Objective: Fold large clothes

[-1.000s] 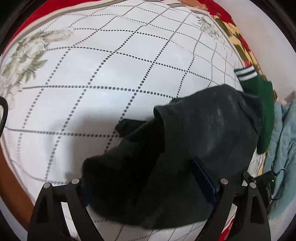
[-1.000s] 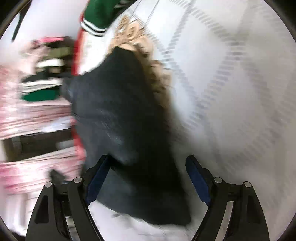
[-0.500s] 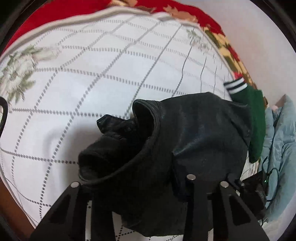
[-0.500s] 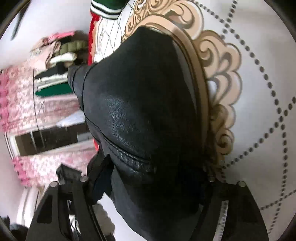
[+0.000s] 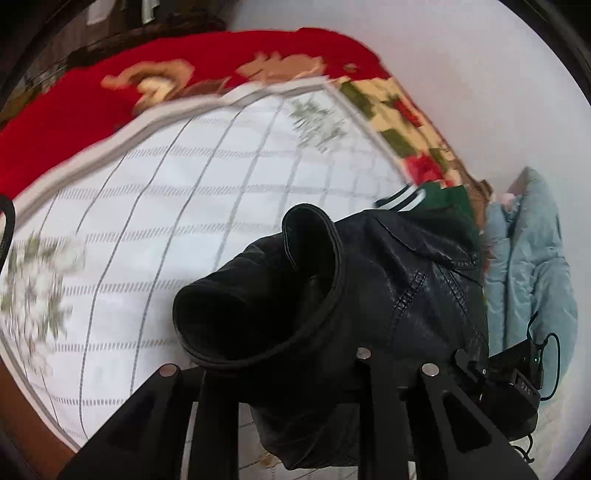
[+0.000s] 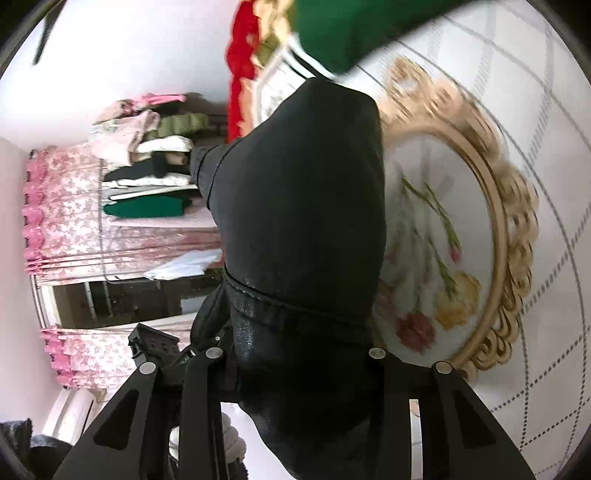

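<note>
A black leather jacket (image 5: pixel 388 295) hangs bunched between two handheld grippers above a bed spread with a white quilt (image 5: pixel 166 229) printed in a dotted grid. The left gripper (image 5: pixel 280 373) has its fingers drawn in on the jacket's near edge, and a rolled cuff or collar gapes open just ahead of them. The right gripper (image 6: pixel 295 365) is likewise clamped on the garment, gripping below a stitched seam, with the leather draping down past the fingers.

Only the left wrist view shows the red floral border (image 5: pixel 74 107) along the far edge of the bed, a pale blue coat (image 5: pixel 532 266) against the wall beyond the right edge, and a small black device with a cable (image 5: pixel 517 380) beside it. Only the right wrist view shows the gold scrolled medallion with flowers (image 6: pixel 461 258) printed on the quilt, touching the jacket's side, and, off the bed, a stack of folded clothes (image 6: pixel 147 162) on a pink frilled cover (image 6: pixel 66 206).

A green garment with striped trim (image 6: pixel 351 33) lies at the bed's edge behind the jacket in both views. The jacket blocks much of it and hides the fingertips of both tools. Motion blur softens the quilt's pattern.
</note>
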A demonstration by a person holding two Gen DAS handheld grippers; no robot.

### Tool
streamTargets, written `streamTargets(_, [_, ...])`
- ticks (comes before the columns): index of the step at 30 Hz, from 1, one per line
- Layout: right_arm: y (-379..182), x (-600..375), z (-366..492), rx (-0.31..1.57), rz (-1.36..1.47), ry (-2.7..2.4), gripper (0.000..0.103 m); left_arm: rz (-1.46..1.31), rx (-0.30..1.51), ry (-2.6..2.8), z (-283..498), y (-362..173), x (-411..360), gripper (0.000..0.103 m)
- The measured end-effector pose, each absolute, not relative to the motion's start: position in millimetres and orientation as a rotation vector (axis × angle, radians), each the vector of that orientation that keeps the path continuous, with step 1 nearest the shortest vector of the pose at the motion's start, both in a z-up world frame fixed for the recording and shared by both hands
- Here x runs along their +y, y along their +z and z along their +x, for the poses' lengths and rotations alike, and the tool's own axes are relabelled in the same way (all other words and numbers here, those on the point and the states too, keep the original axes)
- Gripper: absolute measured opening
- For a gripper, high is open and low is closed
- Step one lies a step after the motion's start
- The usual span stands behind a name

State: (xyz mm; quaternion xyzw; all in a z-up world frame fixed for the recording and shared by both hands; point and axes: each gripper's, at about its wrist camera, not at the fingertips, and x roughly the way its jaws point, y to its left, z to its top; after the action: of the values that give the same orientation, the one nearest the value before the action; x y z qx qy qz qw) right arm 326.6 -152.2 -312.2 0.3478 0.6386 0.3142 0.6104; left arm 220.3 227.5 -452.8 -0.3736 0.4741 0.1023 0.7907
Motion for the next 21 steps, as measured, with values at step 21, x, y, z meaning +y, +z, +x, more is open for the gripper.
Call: streamTargets(21, [-202, -317, 649, 1.242, 0.854, 0.670, 0.039, -0.772, 0.892, -0.013, 549, -442, 93, 0.019])
